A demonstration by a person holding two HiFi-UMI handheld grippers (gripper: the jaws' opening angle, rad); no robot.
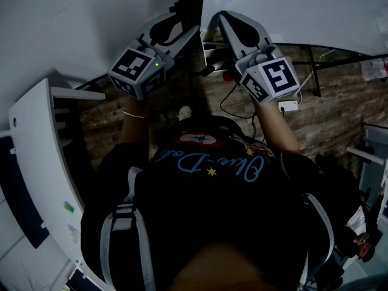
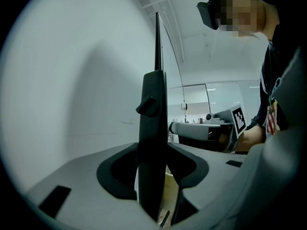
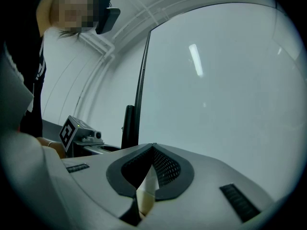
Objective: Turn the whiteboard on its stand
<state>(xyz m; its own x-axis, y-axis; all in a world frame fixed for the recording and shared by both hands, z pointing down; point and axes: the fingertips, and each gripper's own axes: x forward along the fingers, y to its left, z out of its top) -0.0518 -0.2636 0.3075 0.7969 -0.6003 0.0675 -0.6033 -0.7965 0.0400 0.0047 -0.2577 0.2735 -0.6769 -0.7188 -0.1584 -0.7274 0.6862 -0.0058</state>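
Flanking the whiteboard (image 2: 72, 80), left claw (image 2: 152, 146) clenches its dark upright (image 2: 153, 90); right claw (image 3: 153, 146) closed.

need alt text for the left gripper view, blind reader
The left hand-held gripper has its jaws closed on a dark upright post with a small knob, a white surface to its left. At right, a person's hand holds the right hand-held gripper.
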